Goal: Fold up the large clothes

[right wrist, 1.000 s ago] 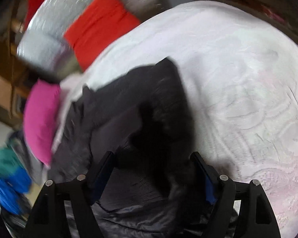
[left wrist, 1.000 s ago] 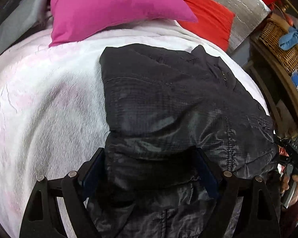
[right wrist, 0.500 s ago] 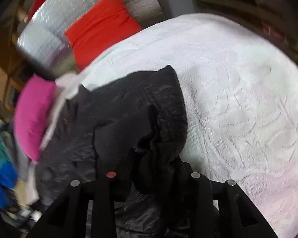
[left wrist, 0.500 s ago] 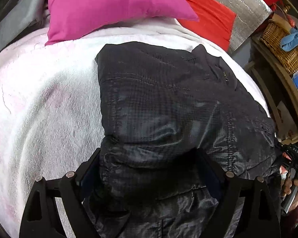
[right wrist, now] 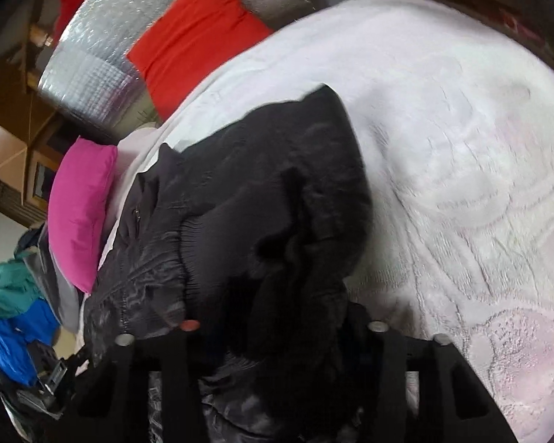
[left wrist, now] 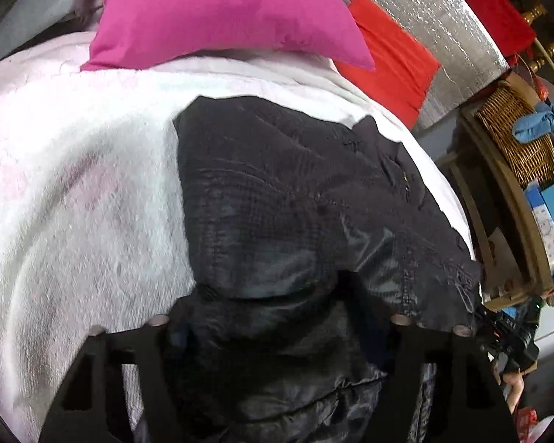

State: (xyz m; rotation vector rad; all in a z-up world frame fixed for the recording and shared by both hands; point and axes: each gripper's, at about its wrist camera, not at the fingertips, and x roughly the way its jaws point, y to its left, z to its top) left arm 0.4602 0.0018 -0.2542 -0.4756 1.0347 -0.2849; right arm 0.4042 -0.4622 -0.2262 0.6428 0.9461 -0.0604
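Observation:
A black puffy jacket (left wrist: 295,192) lies on the white bedspread (left wrist: 74,203), partly folded over itself. My left gripper (left wrist: 269,325) is at its near edge; its jaws are closing and a thick bunch of the shiny fabric fills the gap between them. In the right wrist view the same jacket (right wrist: 258,203) is crumpled into a dark heap. My right gripper (right wrist: 273,332) is closing too, with a gathered fold squeezed between its narrowed fingers. Both sets of fingertips are buried in the cloth.
A pink pillow (left wrist: 218,11) lies beyond the jacket, with a red cushion (left wrist: 387,62) and a silver foil mat (left wrist: 443,18) behind. A wicker basket (left wrist: 513,136) stands on shelves beside the bed. Blue and green clothes (right wrist: 14,317) are piled off the bed's edge.
Both grippers' jaws have narrowed on the jacket. The fabric between the right fingers went from lying loose to a tight bunch. The left view has rolled slightly.

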